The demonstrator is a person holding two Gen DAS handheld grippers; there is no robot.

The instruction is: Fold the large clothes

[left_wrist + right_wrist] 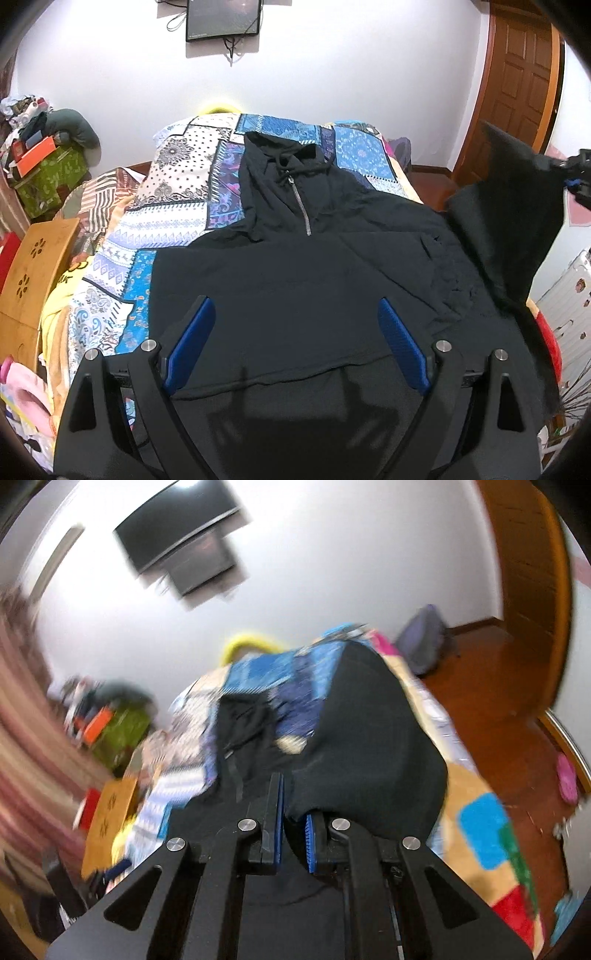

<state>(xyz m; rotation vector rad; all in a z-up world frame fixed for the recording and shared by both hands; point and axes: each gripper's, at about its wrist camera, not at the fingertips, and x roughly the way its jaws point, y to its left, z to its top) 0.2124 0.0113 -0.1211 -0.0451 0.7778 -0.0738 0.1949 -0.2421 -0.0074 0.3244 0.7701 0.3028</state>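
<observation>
Black hoodie (pixel 295 266) lies face-up on the bed (pixel 177 206), hood at the far end. My right hand-held gripper (pixel 293 812) is pinching its right sleeve (pixel 517 221), lifted off the bed; left hand-held gripper (pixel 295 332) is spread wide over the near hem, holding nothing. Sleeve-fold step, I'd say: next, carry the sleeve left across the chest and lay it flat.

Home bedroom: bed under blue-and-white patchwork quilt (pixel 177 206), centre frame; black wall-mounted television (pixel 222 16), top centre; panelled brown wooden door (pixel 517 85), upper right; cluttered green patterned box (pixel 48 177), left.
</observation>
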